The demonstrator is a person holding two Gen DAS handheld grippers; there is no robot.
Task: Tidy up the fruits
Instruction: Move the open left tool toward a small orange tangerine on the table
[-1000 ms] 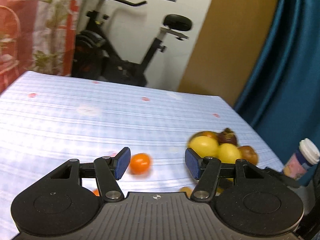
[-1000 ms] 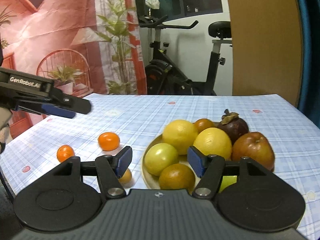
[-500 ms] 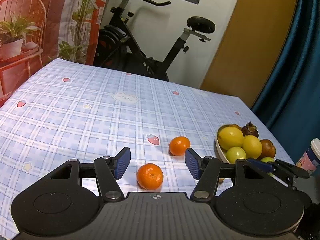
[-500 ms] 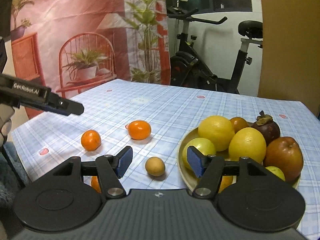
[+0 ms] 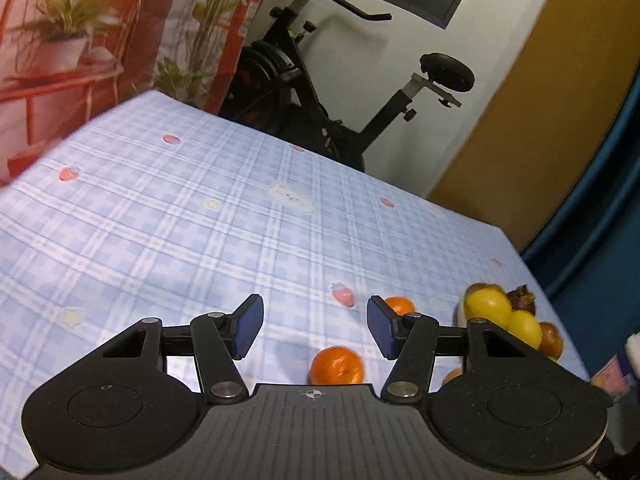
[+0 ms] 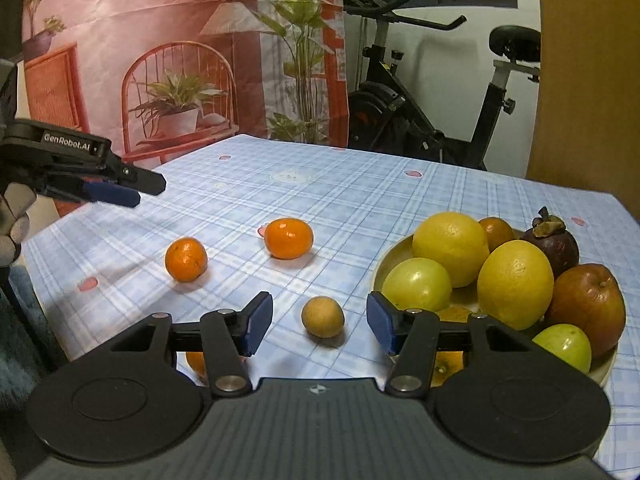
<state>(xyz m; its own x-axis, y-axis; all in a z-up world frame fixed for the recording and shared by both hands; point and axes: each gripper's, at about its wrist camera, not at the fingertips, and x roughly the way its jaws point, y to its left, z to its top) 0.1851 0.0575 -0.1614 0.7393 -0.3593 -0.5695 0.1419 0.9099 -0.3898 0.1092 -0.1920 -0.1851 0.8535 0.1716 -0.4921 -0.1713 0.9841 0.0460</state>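
Right wrist: round, dimpled-skin mandarin (image 6: 289,238).

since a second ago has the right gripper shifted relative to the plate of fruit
Yes. The right gripper has slid left: the plate that sat between its fingers now lies to their right, and the small tan round fruit lies between its jaws, which have just been closing.

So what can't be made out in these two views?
- Orange fruit, right wrist view: mostly hidden behind the right claw's left finger.
- Fruit at the plate's front, same view: covered by the right finger; kind unclear.
- Cup, left wrist view: cut off by the edge, blurred.
- Plate, left wrist view: partly behind the left claw.
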